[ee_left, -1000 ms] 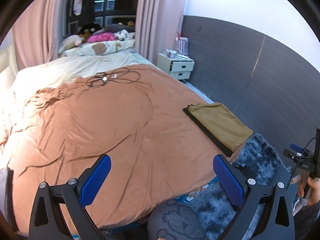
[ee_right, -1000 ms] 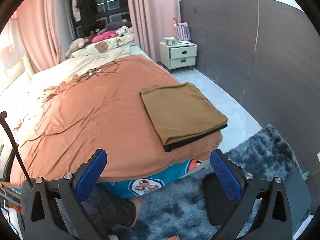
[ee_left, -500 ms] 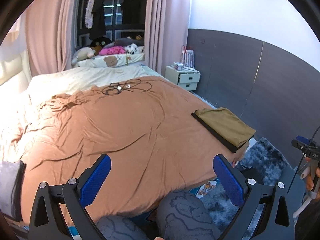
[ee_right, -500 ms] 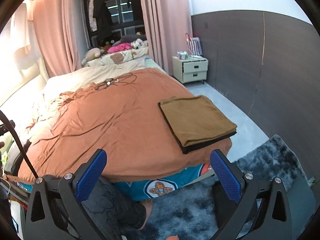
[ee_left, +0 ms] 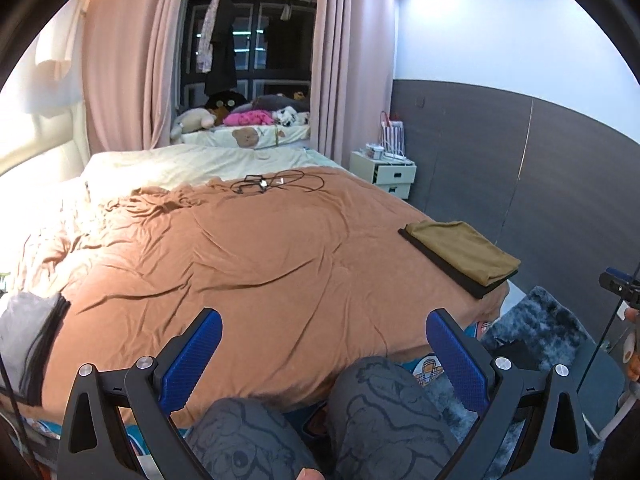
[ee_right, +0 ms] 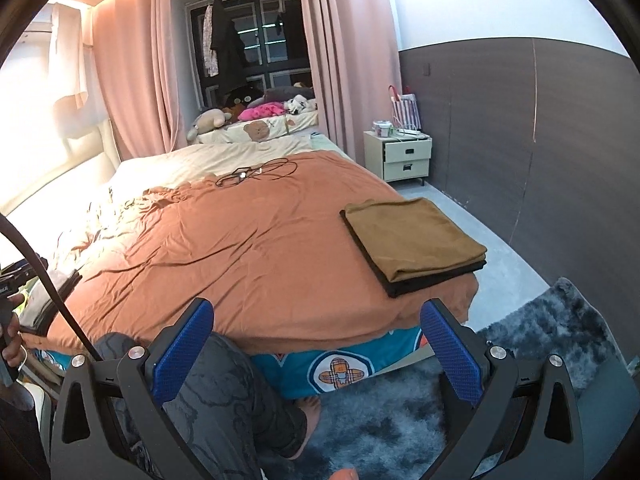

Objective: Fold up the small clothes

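From the left wrist, the left gripper (ee_left: 324,344) is hovering over the person's knees (ee_left: 372,396) at the foot of the bed (ee_left: 260,256), its blue fingers (ee_left: 196,348) spread wide and gripping nothing. The folded clothes (ee_left: 464,252), tan on black, are lying at the bed's right corner, well apart from it. A grey pile (ee_left: 28,332) is sitting at the left edge.

From the right wrist, the right gripper (ee_right: 318,342) is pointing level across the bed, fingers (ee_right: 450,348) wide apart and empty. The folded clothes (ee_right: 412,240) are resting ahead, just right of centre, above the rug (ee_right: 552,332).
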The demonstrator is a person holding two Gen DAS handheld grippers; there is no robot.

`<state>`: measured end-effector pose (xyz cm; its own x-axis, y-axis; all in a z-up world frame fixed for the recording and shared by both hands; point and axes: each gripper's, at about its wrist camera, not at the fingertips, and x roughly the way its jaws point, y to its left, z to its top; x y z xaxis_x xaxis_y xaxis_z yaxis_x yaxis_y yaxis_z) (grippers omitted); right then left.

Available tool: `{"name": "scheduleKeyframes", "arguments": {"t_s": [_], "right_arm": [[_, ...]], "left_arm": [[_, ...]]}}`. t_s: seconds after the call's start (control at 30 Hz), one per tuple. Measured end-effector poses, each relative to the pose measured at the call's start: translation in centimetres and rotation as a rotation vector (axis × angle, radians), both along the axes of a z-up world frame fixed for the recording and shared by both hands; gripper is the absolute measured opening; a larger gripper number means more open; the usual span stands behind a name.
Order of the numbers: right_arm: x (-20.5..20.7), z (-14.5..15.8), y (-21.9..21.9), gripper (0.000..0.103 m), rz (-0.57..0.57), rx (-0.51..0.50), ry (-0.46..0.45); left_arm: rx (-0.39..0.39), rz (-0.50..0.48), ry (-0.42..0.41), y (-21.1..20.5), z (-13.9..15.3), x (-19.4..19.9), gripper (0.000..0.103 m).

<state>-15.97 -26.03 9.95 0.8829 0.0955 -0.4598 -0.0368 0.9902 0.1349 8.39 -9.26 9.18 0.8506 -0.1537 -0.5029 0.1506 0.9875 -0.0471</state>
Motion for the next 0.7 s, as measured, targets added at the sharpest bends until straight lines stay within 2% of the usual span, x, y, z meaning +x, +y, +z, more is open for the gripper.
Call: {"name": "scheduleKeyframes", "arguments": {"t_s": [0.27, 0.5, 0.6, 0.7], "right_arm": [[-2.1, -2.0, 1.0, 0.103, -0.016, 0.000, -0.028], [-3.2, -3.5, 2.2, 0.103, -0.001, -0.012, -0.037], [-3.4, -4.4, 2.5, 0.103, 0.001, -0.003, -0.042], [-3.4, -5.7, 2.5, 0.103, 0.004, 0.049, -0.038]], "left_arm": [[-0.061, -0.018, -0.021, -0.3, -2.7, -2.7, 0.103], [-0.079, 0.010, -0.051, -0.3, -4.5, -4.8, 0.103], [-0.053, 0.030, -0.084, -0.5, -5.2, -5.9, 0.103], [-0.037, 0.035, -0.118, -0.9, -5.6, -6.8, 0.103]]}}
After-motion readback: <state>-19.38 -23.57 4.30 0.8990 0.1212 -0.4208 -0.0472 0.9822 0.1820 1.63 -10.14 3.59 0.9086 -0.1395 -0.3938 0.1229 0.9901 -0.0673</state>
